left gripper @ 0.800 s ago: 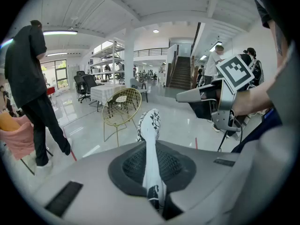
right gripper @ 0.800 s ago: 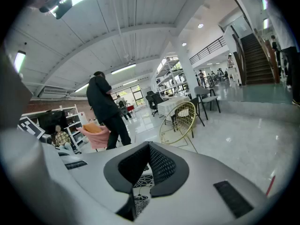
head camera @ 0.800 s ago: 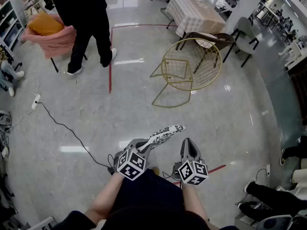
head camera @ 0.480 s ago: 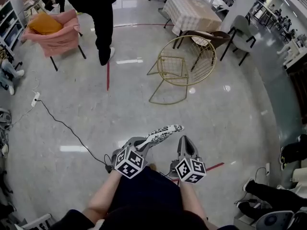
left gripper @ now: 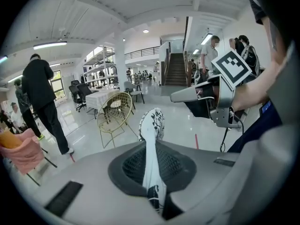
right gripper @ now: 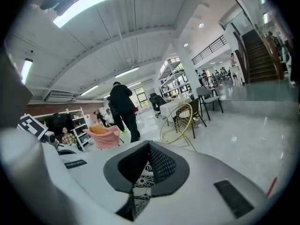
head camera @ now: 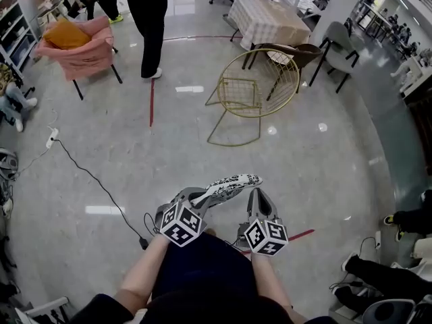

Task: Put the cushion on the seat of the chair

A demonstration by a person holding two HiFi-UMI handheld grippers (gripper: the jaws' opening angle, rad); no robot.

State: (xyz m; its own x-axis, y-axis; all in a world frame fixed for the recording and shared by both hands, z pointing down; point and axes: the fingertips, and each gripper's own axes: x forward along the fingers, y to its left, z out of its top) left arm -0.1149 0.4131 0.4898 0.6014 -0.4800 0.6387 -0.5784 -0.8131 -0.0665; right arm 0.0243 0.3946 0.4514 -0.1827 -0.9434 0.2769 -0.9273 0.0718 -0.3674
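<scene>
Left gripper (head camera: 200, 198): jaws closed tight on the cushion (head camera: 233, 183). The left gripper view shows the fabric pinched flat between the pads, running up past the tips and flaring out beyond them. The gripper is tilted down.

Right gripper (head camera: 259, 196): closer to level. Its own view shows the jaws drawn in close, with the same black-and-white floral fabric caught low between the pads. It reads as a grip on the cushion, on a different part from where the left one holds.

The cushion is a thin patterned pad, seen edge-on from the head view. It is held in the air in front of the person's lap and spans from the left gripper across to just beside the right gripper's tip. It touches neither the floor nor the chair.

The gold wire chair (head camera: 260, 90) stands on the shiny floor ahead, well apart from the cushion and both grippers. Just behind it are a dark chair (head camera: 300, 52) and a table with a checked cloth (head camera: 270, 19).

Far left: a pink armchair (head camera: 84, 54) with an orange cushion (head camera: 66, 35) on its seat. A person in black (head camera: 148, 12) stands between it and the gold chair. A red floor line (head camera: 152, 103) runs near that person's feet. A black cable (head camera: 94, 181) snakes across the floor from a power strip (head camera: 51, 138) toward the left gripper.
</scene>
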